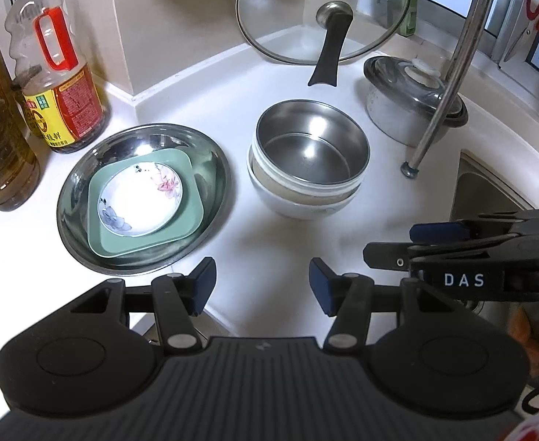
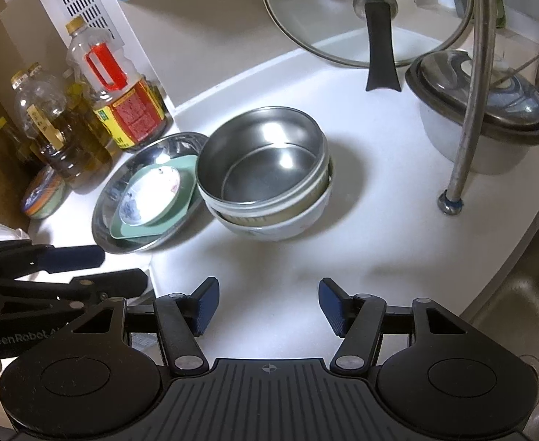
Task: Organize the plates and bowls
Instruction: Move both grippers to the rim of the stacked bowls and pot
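**Plates and bowls stacked, both grippers empty**

Nearest, the left gripper (image 1: 262, 290) and right gripper (image 2: 268, 305) hover with fingers spread wide, holding nothing. Beyond on the white table (image 1: 277, 257), left: round steel plate (image 1: 210, 161) carrying a square green plate (image 1: 102, 244) and floral saucer (image 1: 141, 198). Right: steel bowl (image 1: 311, 143) nested upright in white bowls (image 1: 299, 205), mouths up.
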